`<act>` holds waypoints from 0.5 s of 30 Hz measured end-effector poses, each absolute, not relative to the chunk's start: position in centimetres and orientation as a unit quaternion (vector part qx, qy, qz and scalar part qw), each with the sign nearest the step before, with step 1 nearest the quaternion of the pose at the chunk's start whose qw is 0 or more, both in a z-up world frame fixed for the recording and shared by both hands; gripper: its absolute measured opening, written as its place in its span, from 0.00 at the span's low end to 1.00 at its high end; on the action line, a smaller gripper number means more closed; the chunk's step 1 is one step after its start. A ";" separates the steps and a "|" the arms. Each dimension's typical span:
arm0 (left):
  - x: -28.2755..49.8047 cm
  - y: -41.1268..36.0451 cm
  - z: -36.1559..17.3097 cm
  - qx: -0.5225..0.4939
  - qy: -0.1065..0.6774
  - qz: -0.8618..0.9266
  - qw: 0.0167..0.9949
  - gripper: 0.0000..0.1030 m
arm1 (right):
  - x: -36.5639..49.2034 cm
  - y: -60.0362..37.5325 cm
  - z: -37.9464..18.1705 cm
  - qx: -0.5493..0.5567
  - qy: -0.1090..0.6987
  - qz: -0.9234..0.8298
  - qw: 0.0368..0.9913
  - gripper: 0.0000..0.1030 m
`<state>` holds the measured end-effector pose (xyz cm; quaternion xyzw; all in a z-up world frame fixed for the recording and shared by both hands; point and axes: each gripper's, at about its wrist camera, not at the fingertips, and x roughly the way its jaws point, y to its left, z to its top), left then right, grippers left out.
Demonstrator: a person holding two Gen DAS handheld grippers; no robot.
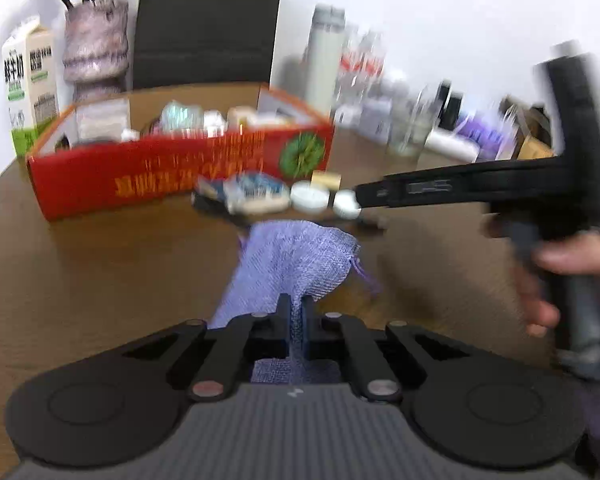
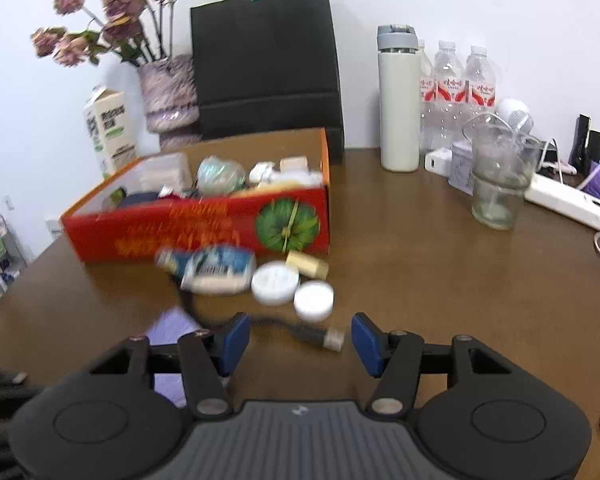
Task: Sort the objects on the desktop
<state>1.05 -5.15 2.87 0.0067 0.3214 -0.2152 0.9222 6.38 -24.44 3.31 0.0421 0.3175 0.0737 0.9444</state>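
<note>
My left gripper [image 1: 296, 312] is shut on a purple mesh pouch [image 1: 296, 260] and holds it above the brown table. The pouch also shows in the right wrist view [image 2: 172, 326], at my left finger. My right gripper [image 2: 296, 344] is open and empty, over a black cable with a metal plug [image 2: 324, 338]. It also shows in the left wrist view [image 1: 364, 196], its tip at a white round jar [image 1: 347, 204]. Ahead lie two white jars [image 2: 275, 283] [image 2: 314, 301], a blue-white packet [image 2: 218, 270] and a yellow block [image 2: 308, 265], in front of the red box [image 2: 196, 232] holding several items.
Behind the box stand a milk carton [image 2: 110, 132], a flower vase [image 2: 168, 94] and a black paper bag [image 2: 266, 60]. At the right are a white flask [image 2: 398, 100], water bottles [image 2: 456, 92], a glass [image 2: 498, 184] and a power strip [image 2: 566, 202].
</note>
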 end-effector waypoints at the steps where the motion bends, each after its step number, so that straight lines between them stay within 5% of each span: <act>1: 0.9 -4.8 3.5 0.001 0.308 -0.218 0.926 0.06 | 7.3 -24.4 3.4 0.047 0.316 0.074 0.945 0.54; 10: 0.4 -3.0 5.6 -0.003 0.259 -0.204 0.944 0.06 | 15.9 -23.0 1.1 0.098 0.367 0.018 0.925 0.34; 15: 0.7 -2.5 5.4 -0.009 0.261 -0.187 0.947 0.06 | 14.8 -23.1 1.1 0.119 0.341 0.016 0.932 0.08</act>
